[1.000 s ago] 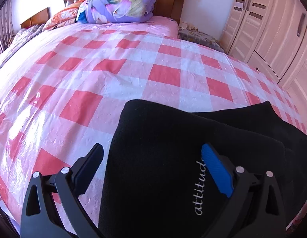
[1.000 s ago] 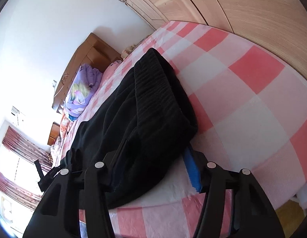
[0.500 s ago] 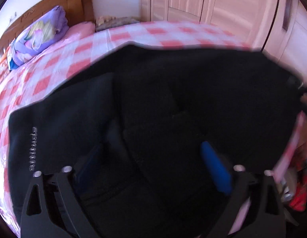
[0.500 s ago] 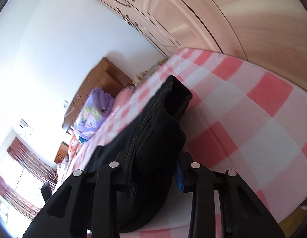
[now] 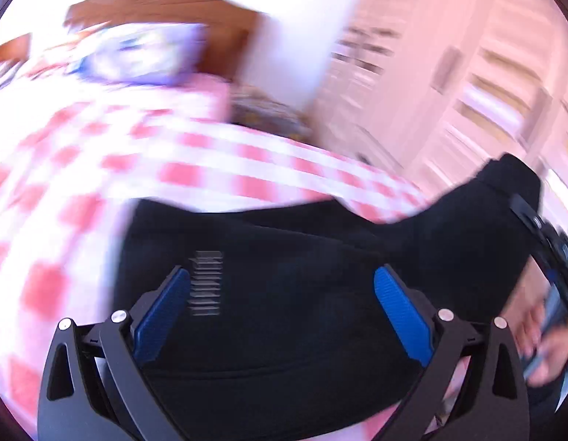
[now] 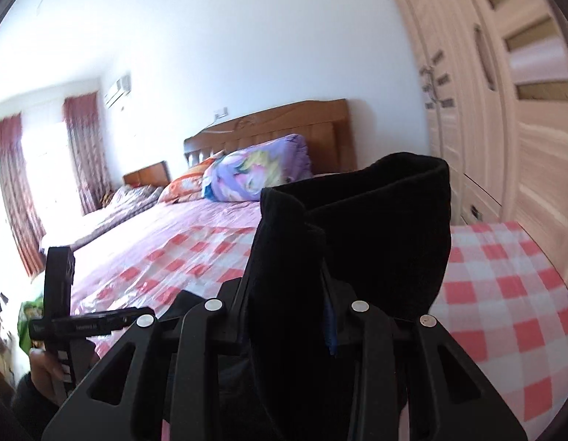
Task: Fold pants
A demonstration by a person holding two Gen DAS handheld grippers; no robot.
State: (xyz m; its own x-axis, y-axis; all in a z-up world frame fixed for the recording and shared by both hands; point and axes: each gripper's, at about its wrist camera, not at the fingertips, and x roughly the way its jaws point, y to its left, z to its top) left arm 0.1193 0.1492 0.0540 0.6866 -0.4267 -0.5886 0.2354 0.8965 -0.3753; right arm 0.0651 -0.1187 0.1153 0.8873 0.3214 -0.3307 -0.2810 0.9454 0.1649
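Right now I've got the right gripper [image 6: 287,316], jaws just closed, clamped on the black pants [image 6: 357,228] lifted mid-frame over the bed [image 6: 504,294], left gripper [image 5: 280,316] wide open, holding nothing; next, carry the fold across.

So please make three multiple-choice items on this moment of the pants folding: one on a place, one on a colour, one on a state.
1. Where does the purple flowered pillow lie?
A. at the wooden headboard
B. on the floor
C. inside the wardrobe

2. Which colour are the pants?
A. white
B. black
C. yellow

3. How is the right claw?
A. open and empty
B. shut on a pillow
C. shut on the pants

Answers:
1 A: the right wrist view shows the pillow on the bed against the headboard.
2 B: the cloth is black in both views.
3 C: its jaws have just been closing, and a bunch of black cloth stands up from between them above the checked bed cover.
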